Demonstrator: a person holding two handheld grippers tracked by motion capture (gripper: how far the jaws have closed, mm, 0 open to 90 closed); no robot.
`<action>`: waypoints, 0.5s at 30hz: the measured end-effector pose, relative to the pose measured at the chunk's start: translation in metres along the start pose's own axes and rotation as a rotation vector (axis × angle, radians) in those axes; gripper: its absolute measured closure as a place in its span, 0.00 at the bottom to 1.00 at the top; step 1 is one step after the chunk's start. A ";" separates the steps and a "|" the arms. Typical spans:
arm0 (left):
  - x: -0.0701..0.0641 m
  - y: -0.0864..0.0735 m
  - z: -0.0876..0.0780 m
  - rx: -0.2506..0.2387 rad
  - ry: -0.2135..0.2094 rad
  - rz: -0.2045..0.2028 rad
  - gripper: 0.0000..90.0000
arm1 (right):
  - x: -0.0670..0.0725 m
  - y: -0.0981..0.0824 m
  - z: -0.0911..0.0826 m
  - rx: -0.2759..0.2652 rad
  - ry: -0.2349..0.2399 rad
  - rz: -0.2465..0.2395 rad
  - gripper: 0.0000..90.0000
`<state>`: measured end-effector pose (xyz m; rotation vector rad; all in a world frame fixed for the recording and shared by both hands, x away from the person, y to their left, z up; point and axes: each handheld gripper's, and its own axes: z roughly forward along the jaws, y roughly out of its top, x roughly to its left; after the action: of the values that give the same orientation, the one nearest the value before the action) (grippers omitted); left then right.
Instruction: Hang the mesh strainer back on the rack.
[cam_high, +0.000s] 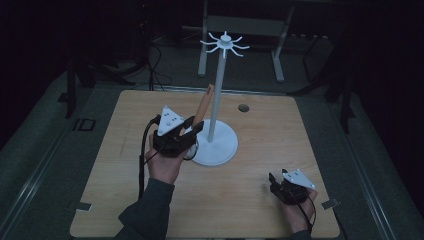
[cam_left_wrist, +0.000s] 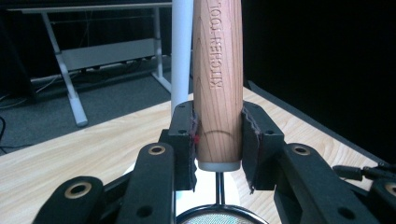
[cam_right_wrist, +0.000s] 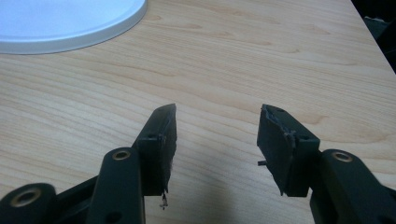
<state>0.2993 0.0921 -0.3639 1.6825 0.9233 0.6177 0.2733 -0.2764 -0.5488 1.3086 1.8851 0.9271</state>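
The left gripper (cam_high: 192, 131), at frame centre, is clamped on a wooden handle (cam_left_wrist: 218, 84) beside the white stand (cam_high: 215, 145). The right gripper (cam_right_wrist: 217, 140), lower right, has its jaws apart over the table (cam_high: 260, 175).

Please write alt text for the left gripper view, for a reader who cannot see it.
The left gripper clamps a wooden handle engraved "KITCHEN TOOL", held upright between its black jaws. A white pole rises just behind, over a wooden table.
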 end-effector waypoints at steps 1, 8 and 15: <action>0.000 0.002 0.000 -0.005 0.000 -0.001 0.76 | 0.000 0.000 0.000 0.000 -0.001 0.000 0.52; -0.001 0.010 0.002 -0.038 0.011 -0.013 0.76 | 0.000 0.000 0.000 -0.001 0.000 0.000 0.52; -0.001 0.018 0.002 -0.066 0.024 -0.023 0.76 | 0.000 0.000 0.000 0.000 0.000 0.000 0.52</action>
<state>0.3050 0.0875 -0.3469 1.6068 0.9286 0.6474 0.2731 -0.2765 -0.5489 1.3083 1.8850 0.9279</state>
